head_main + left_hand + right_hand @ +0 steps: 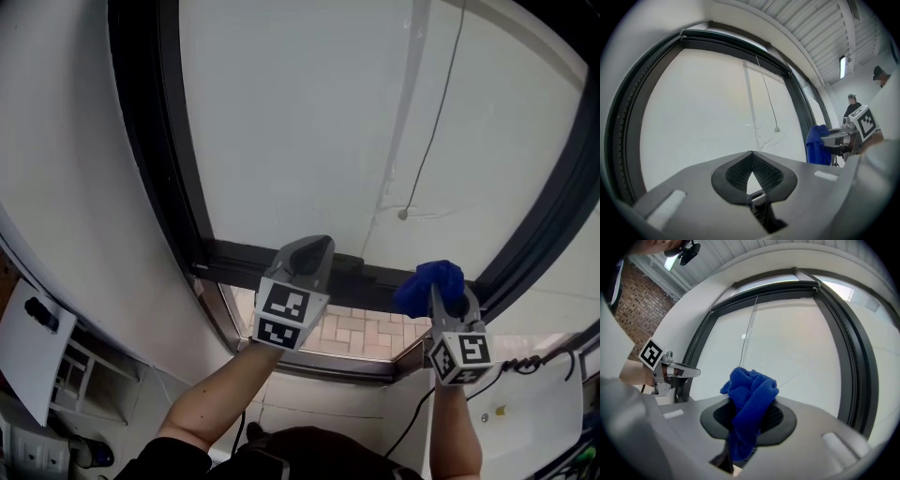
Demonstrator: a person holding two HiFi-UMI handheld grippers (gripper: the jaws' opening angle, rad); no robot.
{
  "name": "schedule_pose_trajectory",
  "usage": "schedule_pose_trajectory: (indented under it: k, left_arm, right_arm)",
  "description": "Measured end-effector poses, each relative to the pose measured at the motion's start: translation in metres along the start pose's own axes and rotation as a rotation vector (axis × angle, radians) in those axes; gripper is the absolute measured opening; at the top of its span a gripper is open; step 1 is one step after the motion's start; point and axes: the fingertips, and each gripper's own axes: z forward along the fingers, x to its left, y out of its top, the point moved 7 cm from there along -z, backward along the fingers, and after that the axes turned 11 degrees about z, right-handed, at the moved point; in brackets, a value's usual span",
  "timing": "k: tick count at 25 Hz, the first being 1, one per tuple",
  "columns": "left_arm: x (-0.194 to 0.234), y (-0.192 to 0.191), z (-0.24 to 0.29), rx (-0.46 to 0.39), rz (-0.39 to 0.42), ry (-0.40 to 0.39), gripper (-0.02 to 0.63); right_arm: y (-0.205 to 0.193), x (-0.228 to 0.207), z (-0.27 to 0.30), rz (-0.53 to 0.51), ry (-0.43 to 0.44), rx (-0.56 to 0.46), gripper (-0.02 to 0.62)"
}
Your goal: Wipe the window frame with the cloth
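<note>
The room was plain: a pale wall [66,187] ran up to a big window, with a ribbed ceiling [811,28] overhead.

Nearest the camera, the person's bare forearms reached forward, each carrying a hand-held gripper. The left hand-held gripper [314,246] had its jaws pressed together at the tips with nothing between them. It looked to be there as a spare hand or to steady things, not to wipe. It hovered over the bottom rail, to the left of the other.

The right hand-held gripper [452,309] was pinching the blue cloth [429,283]. The cloth was bunched into a wad that stood proud of the jaw tips, with a tail hanging down behind them. Held that way, soft cloth would meet the surface first, not hard plastic, which suits wiping.

Just past the tips lay the dark window frame [244,255]. The cloth sat over the bottom rail near its right-hand corner, so that corner seemed the likely place for the stroke to start. Whether the cloth touched the rail could not be told.

Beyond the rail, a white blind [309,122] covered the pane, and its pull cord [436,122] hung slack in front. Below the rail, brick paving [361,328] showed through a lower strip of glass.
</note>
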Motion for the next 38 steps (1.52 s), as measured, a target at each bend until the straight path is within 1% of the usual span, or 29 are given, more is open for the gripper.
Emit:
schedule_pose_trajectory:
  k: [2,4,6,9,11,12,14,15,18,19,22,25,30,34,36,38]
  left_arm:
    - [-0.004,-0.007,-0.018,0.015,-0.006,-0.010,-0.006]
    - [-0.009,-0.016,-0.039,0.037,-0.037,-0.005,-0.006]
    - [-0.013,-0.022,-0.054,0.039,-0.060,-0.003,-0.006]
    - [-0.021,-0.029,-0.071,0.038,-0.052,0.000,-0.006]
    - [-0.023,-0.035,-0.081,0.038,-0.043,0.039,-0.006]
    - [-0.022,-0.039,-0.085,0.037,-0.057,0.062,-0.006]
    - [-0.021,-0.046,-0.089,0.035,-0.106,0.080,-0.006]
    - [-0.021,-0.048,-0.089,0.038,-0.110,0.083,-0.006]
    - [-0.026,-0.050,-0.094,0.048,-0.030,0.091,-0.007]
    - [-0.028,-0.050,-0.096,0.047,-0.018,0.089,-0.006]
    - [-0.033,-0.052,-0.095,0.047,-0.036,0.071,-0.006]
    - [-0.035,-0.057,-0.092,0.053,-0.057,0.056,-0.006]
    - [-0.035,-0.061,-0.090,0.051,-0.066,0.053,-0.006]
    - [-0.036,-0.065,-0.091,0.063,-0.079,0.046,-0.006]
    - [-0.036,-0.065,-0.091,0.065,-0.080,0.052,-0.007]
    - [-0.035,-0.062,-0.094,0.060,-0.080,0.078,-0.007]
  right_arm:
    - [-0.005,0.008,-0.014,0.010,-0.005,0.010,0.087]
    - [-0.011,0.014,-0.032,0.040,-0.022,0.018,0.087]
    - [-0.020,0.016,-0.047,0.075,-0.039,0.016,0.087]
    - [-0.031,0.022,-0.063,0.133,-0.053,0.024,0.088]
    - [-0.037,0.021,-0.070,0.184,-0.052,0.024,0.087]
    - [-0.039,0.020,-0.071,0.197,-0.056,0.026,0.087]
    - [-0.043,0.017,-0.072,0.188,-0.069,0.036,0.087]
    - [-0.045,0.017,-0.072,0.175,-0.074,0.043,0.087]
    - [-0.050,0.020,-0.072,0.140,-0.067,0.076,0.086]
    - [-0.052,0.021,-0.073,0.140,-0.059,0.081,0.084]
    - [-0.054,0.020,-0.074,0.146,-0.049,0.072,0.084]
    - [-0.057,0.023,-0.073,0.131,-0.038,0.072,0.084]
    - [-0.057,0.029,-0.067,0.123,-0.021,0.076,0.084]
    - [-0.058,0.027,-0.065,0.126,-0.026,0.073,0.083]
    - [-0.057,0.026,-0.065,0.123,-0.029,0.072,0.083]
    - [-0.057,0.027,-0.063,0.121,-0.025,0.077,0.083]
